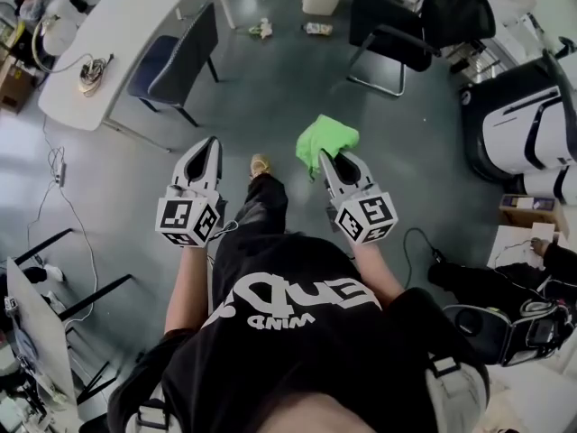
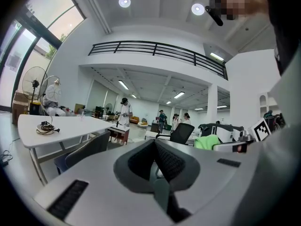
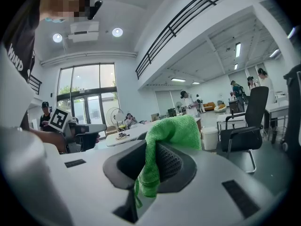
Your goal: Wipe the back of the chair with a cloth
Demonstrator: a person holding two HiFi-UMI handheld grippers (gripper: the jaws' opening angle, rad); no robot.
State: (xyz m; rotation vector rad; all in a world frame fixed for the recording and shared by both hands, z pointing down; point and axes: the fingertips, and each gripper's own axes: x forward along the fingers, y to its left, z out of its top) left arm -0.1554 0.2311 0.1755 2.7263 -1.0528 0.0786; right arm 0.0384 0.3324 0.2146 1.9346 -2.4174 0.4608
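Cloth [image 3: 171, 133] sits partly hidden inside jaws of right gripper [image 1: 332, 162].

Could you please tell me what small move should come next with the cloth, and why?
Probably a step forward, to carry the cloth toward the chair beside the table. The right tool is shut on the cloth, but it hangs over the floor, well short of any chair back. The left tool is shut and empty.

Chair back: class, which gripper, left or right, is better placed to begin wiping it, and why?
Right, most likely. The right gripper is already shut on the green cloth, while the left gripper has its jaws together with nothing between them.
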